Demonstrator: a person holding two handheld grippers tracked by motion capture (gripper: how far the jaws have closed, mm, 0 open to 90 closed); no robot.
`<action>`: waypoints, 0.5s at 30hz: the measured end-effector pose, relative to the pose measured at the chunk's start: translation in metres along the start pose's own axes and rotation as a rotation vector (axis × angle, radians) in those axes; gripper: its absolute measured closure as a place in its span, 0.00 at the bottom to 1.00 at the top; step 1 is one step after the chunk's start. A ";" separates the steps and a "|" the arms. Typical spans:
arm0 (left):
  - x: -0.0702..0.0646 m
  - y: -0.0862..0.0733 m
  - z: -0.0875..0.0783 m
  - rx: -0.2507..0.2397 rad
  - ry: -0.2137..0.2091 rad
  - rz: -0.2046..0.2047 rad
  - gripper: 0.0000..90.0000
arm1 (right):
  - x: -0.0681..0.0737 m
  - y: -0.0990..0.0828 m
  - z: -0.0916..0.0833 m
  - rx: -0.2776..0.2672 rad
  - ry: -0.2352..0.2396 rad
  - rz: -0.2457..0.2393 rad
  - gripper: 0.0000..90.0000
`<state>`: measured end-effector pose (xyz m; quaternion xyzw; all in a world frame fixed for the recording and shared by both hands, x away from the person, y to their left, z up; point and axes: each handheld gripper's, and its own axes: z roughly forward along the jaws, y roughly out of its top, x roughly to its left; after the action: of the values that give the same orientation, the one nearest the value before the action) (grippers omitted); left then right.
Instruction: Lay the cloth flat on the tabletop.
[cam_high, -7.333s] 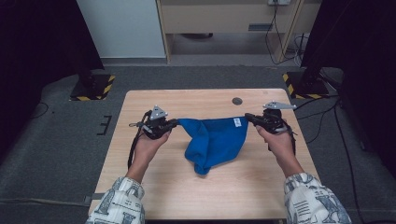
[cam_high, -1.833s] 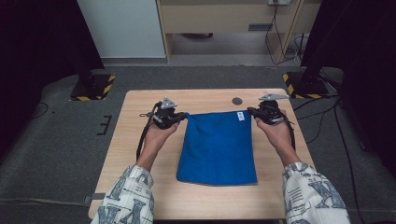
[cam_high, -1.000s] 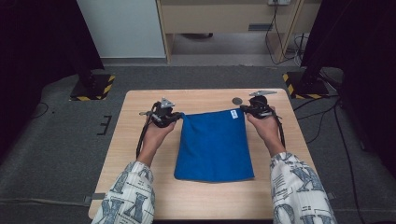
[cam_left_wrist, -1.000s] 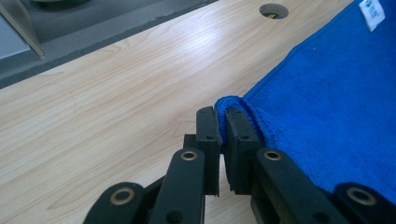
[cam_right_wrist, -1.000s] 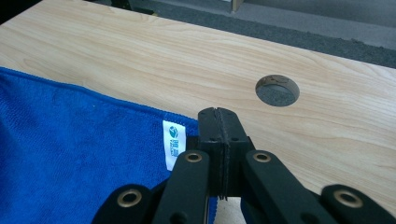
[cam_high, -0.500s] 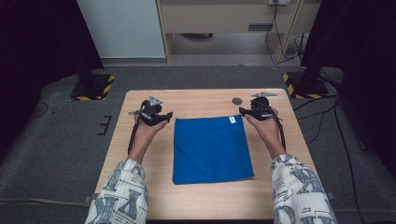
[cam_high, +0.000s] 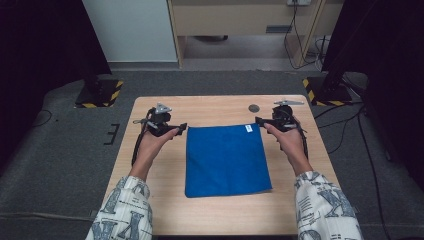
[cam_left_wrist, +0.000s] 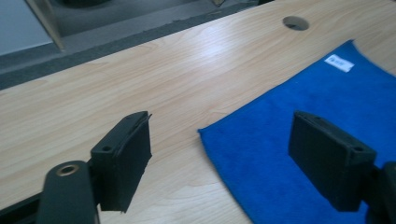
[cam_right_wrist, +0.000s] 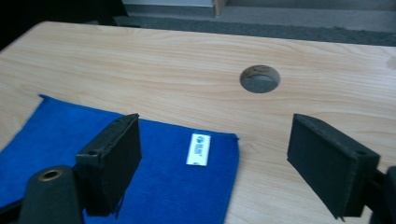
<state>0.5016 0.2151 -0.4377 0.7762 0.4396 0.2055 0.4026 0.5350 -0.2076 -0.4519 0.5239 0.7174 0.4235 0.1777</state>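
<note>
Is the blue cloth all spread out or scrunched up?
Spread out. The blue cloth lies flat on the table, a smooth rectangle with its white tag showing near one far corner.

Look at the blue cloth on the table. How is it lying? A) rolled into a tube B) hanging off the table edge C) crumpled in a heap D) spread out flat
D: in the high view the blue cloth lies flat as a smooth rectangle on the table, all its edges inside the tabletop.

One blue cloth (cam_high: 226, 160), two grippers, one table (cam_high: 150, 200).
</note>
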 end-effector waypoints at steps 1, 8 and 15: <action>-0.001 0.000 0.000 0.002 -0.001 -0.003 0.19 | 0.001 0.000 -0.001 -0.003 0.008 0.003 0.18; -0.005 0.001 -0.007 -0.007 -0.019 0.003 0.15 | 0.008 -0.002 -0.006 -0.007 0.017 -0.001 0.11; -0.008 0.001 -0.011 -0.011 -0.035 0.001 0.13 | 0.010 -0.007 -0.015 -0.016 0.048 -0.010 0.07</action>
<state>0.4904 0.2125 -0.4300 0.7776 0.4309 0.1943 0.4146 0.5166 -0.2057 -0.4471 0.5087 0.7205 0.4408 0.1667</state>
